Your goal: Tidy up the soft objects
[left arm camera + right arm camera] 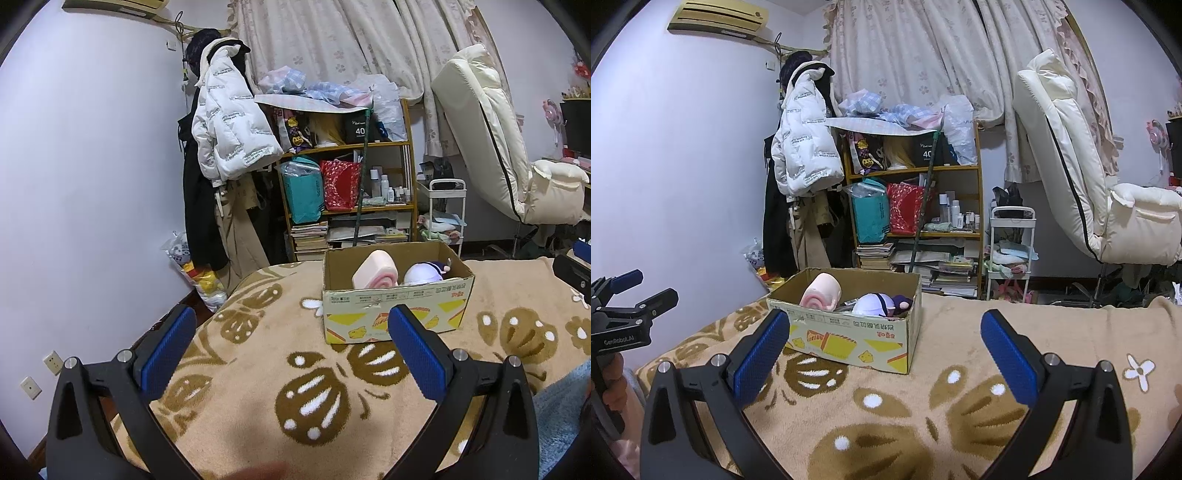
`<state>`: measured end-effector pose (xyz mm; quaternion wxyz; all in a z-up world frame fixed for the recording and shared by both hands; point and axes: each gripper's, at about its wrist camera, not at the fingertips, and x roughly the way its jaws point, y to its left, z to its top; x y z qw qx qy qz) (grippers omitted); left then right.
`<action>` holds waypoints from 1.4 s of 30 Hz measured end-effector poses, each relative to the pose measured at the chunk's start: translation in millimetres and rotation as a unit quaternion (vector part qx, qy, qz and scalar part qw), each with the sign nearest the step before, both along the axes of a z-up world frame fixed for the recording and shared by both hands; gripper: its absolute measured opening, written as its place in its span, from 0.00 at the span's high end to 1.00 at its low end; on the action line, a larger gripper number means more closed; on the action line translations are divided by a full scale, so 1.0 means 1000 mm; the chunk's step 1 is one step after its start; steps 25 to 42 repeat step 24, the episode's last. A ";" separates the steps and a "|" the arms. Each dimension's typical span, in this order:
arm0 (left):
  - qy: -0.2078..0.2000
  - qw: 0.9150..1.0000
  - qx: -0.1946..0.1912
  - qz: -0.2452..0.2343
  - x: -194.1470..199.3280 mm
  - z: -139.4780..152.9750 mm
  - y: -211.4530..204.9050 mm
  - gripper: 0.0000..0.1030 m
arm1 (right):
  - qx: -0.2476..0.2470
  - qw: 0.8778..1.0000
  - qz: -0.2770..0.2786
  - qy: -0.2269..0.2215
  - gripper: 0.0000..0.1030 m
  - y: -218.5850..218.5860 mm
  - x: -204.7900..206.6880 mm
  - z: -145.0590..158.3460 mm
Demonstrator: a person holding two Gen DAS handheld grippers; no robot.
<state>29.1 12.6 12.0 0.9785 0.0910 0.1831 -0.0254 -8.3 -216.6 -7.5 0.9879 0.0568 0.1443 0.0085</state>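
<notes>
A cardboard box [397, 308] stands on the tan patterned blanket [258, 387]; it also shows in the right wrist view [849, 341]. Inside lie a pink roll-shaped plush [375, 275] [822, 291] and a white and purple plush doll [424, 272] [879, 304]. My left gripper [291, 334] is open and empty, held above the blanket in front of the box. My right gripper [884, 338] is open and empty, to the right of the box. The left gripper [628, 291] shows at the left edge of the right wrist view.
A wooden shelf [347, 184] full of bags and books stands behind the bed. Coats [229, 125] hang on a rack at the left. A white recliner chair [498, 147] and a small trolley [445, 210] stand at the right. A blue towel [561, 417] lies at the lower right.
</notes>
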 end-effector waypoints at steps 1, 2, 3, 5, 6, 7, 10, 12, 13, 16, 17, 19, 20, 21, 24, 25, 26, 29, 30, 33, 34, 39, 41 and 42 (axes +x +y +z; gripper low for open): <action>0.002 1.000 -0.001 -0.001 0.000 0.000 0.000 0.01 | 0.000 1.000 0.000 0.000 0.00 0.000 -0.001 -0.001; 0.003 1.000 -0.001 0.000 0.001 -0.001 0.000 0.01 | 0.000 1.000 0.000 0.000 0.00 0.000 0.001 0.001; 0.004 1.000 0.000 0.000 0.001 -0.001 0.000 0.01 | 0.000 1.000 0.000 0.000 0.00 0.000 0.000 0.000; 0.005 1.000 0.001 -0.001 0.001 -0.002 0.000 0.01 | 0.001 1.000 0.000 0.000 0.00 -0.001 0.001 0.001; 0.005 1.000 0.002 -0.001 0.001 -0.002 -0.001 0.01 | 0.001 1.000 0.000 0.001 0.00 -0.001 0.000 0.001; 0.005 1.000 0.002 -0.002 0.001 -0.002 -0.001 0.01 | 0.000 1.000 0.000 0.000 0.00 -0.001 0.001 0.002; 0.005 1.000 0.003 -0.002 0.001 -0.002 -0.002 0.01 | 0.001 1.000 0.001 0.001 0.00 -0.002 0.001 0.002; 0.005 1.000 0.002 -0.002 0.002 -0.002 -0.002 0.01 | 0.000 1.000 0.000 0.002 0.00 -0.002 0.001 0.002; 0.005 1.000 0.003 -0.001 0.001 -0.001 -0.002 0.01 | 0.000 1.000 0.000 0.002 0.00 -0.003 0.001 0.002; 0.006 1.000 0.003 -0.004 0.001 -0.001 -0.002 0.01 | 0.001 1.000 0.002 0.002 0.00 -0.003 -0.001 0.000; 0.006 1.000 0.004 -0.003 0.001 -0.001 -0.003 0.01 | 0.000 1.000 -0.001 0.002 0.00 -0.002 0.001 0.002; 0.009 1.000 0.005 -0.004 0.002 -0.001 -0.002 0.01 | 0.001 1.000 0.000 0.004 0.00 -0.003 0.000 0.001; 0.010 1.000 0.005 -0.003 0.002 -0.002 -0.001 0.01 | 0.002 1.000 0.001 0.004 0.00 -0.003 0.000 0.000; 0.010 1.000 0.005 -0.003 0.002 -0.002 -0.001 0.01 | 0.003 1.000 0.001 0.005 0.00 -0.004 -0.001 -0.002; 0.010 1.000 0.005 -0.004 0.002 -0.002 -0.001 0.01 | 0.003 1.000 0.000 0.006 0.00 -0.003 -0.002 -0.004; 0.010 1.000 0.005 -0.004 0.002 -0.002 -0.001 0.01 | 0.003 1.000 0.000 0.006 0.00 -0.003 -0.002 -0.004; 0.010 1.000 0.005 -0.004 0.002 -0.002 -0.001 0.01 | 0.003 1.000 0.000 0.006 0.00 -0.003 -0.002 -0.004; 0.010 1.000 0.005 -0.004 0.002 -0.002 -0.001 0.01 | 0.003 1.000 0.000 0.006 0.00 -0.003 -0.002 -0.004; 0.010 1.000 0.005 -0.004 0.002 -0.002 -0.001 0.01 | 0.003 1.000 0.000 0.006 0.00 -0.003 -0.002 -0.004; 0.010 1.000 0.005 -0.004 0.002 -0.002 -0.001 0.01 | 0.003 1.000 0.000 0.006 0.00 -0.003 -0.002 -0.004; 0.010 1.000 0.005 -0.004 0.002 -0.002 -0.001 0.01 | 0.003 1.000 0.000 0.006 0.00 -0.003 -0.002 -0.004; 0.010 1.000 0.005 -0.004 0.002 -0.002 -0.001 0.01 | 0.003 1.000 0.000 0.006 0.00 -0.003 -0.002 -0.004; 0.010 1.000 0.005 -0.004 0.002 -0.002 -0.001 0.01 | 0.003 1.000 0.000 0.006 0.00 -0.003 -0.002 -0.004; 0.010 1.000 0.005 -0.004 0.002 -0.002 -0.001 0.01 | 0.003 1.000 0.000 0.006 0.00 -0.003 -0.002 -0.004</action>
